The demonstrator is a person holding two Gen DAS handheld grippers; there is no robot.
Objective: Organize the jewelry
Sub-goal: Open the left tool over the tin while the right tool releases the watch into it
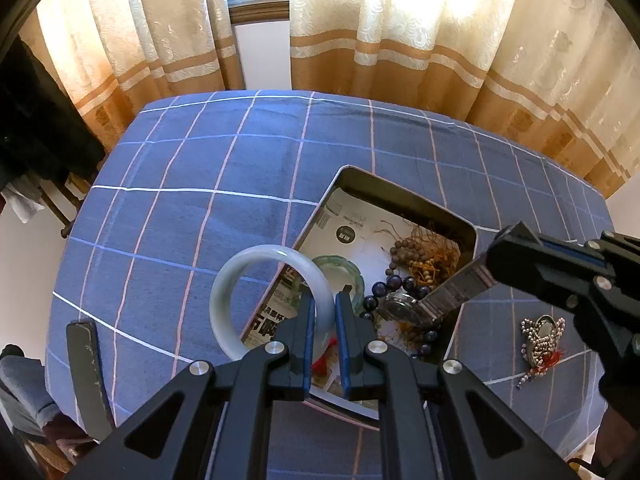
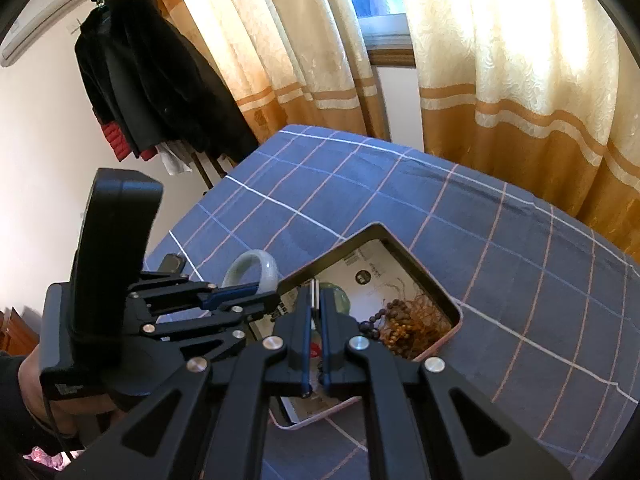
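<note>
Left gripper (image 1: 324,300), jaws closed on the white bangle (image 1: 256,284), ring upright, held over the box's (image 1: 404,190) 9 o'clock rim. Right gripper (image 1: 486,264), entering from 3 o'clock, jaws nearly shut on the strap of the watch (image 1: 404,306), whose long axis slopes down toward 8 o'clock, dial lowest over the dark beads (image 1: 408,284). Both items hang above the box; the watch appears nearer release. A beaded brooch (image 1: 542,338) remains on the cloth at 4 o'clock, closest to the right gripper.

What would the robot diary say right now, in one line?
left gripper: shut on white bangle | right gripper: shut on watch | both over box
</note>
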